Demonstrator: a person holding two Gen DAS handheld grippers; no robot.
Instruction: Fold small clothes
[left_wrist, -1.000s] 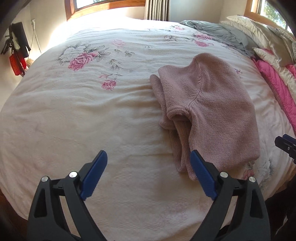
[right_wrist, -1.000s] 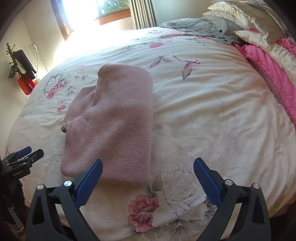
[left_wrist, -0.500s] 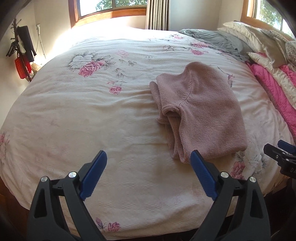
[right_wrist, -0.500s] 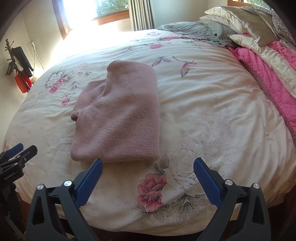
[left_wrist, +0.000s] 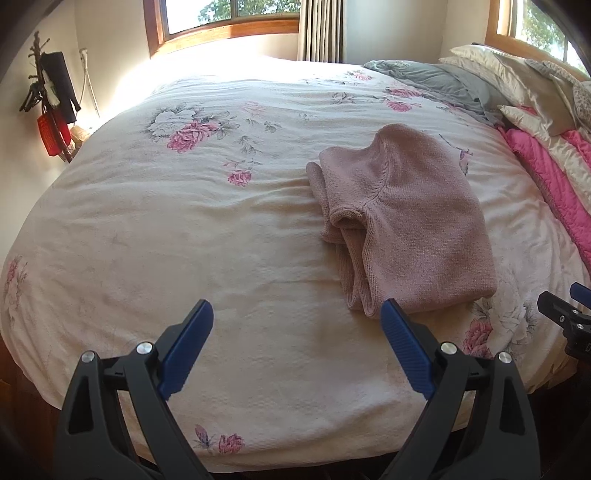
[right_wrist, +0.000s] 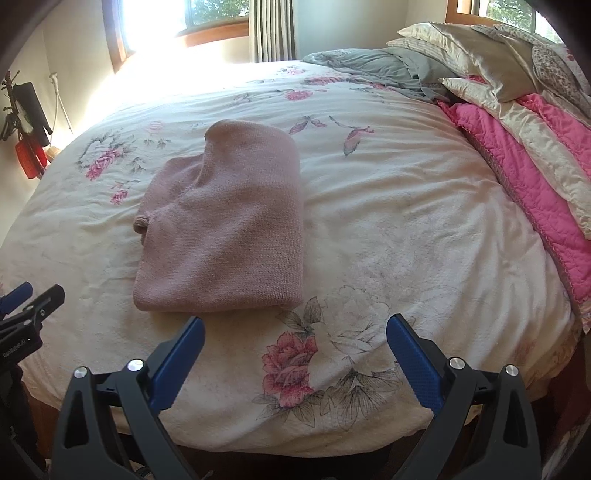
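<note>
holding both tools back off the foot of the bed, i see my left gripper (left_wrist: 297, 310) spread wide with nothing between its blue pads, and my right gripper (right_wrist: 295, 326) spread just as wide and empty. compared with a second ago both have pulled away: the bedspread's near edge now shows under each tool, where before the pads sat right over the cloth. the right tool's tip pokes in at 3 o'clock of the left view, and the left tool's tip at 9 o'clock of the right view.

just past the pads lies the pink sweater (right_wrist: 225, 225), folded into a neat block on the floral bedspread (left_wrist: 184, 236), touched by neither tool. in the left view it sits at about 2 o'clock, layered edges facing me; in the right view at about 11 o'clock. its shape matches the earlier frames.

farther off, at 1 o'clock, a pink quilt (right_wrist: 524, 162), a grey blanket (right_wrist: 369, 66) and cream pillows (right_wrist: 461, 40) are piled together. no containers are in view that i can make out.
</note>
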